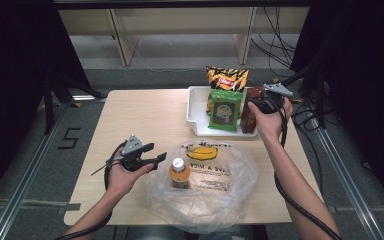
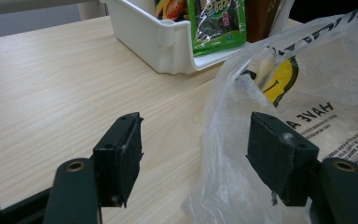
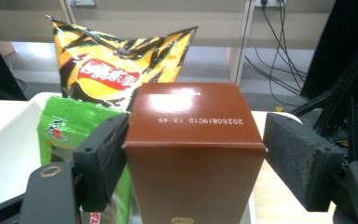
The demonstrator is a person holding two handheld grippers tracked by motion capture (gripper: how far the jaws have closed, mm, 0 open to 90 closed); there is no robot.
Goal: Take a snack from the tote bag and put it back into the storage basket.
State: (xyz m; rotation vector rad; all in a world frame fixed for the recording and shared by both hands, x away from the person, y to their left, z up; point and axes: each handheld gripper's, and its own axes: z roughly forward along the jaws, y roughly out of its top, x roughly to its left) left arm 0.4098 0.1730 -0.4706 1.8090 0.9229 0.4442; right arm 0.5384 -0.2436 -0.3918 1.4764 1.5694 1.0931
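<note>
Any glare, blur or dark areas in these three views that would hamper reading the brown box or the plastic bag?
High view: both sides are black, the table evenly lit, the plastic bag soft. Right gripper view: a glare patch on top of the brown box, yet its printed code stays legible; the jaws are slightly soft. Left gripper view: near jaws blurred, bag lettering readable, white tray bright.

The brown carton (image 3: 193,154) looks like smooth, slightly glossy cardboard, and the chip bag (image 3: 116,70) behind is shiny foil. The surface (image 2: 51,93) is matt pale wood-grain; the plastic bag (image 2: 307,116) is thin, crinkled and translucent.

Dim, dark-edged room; glare on the brown box (image 3: 193,154) top; soft focus.
</note>
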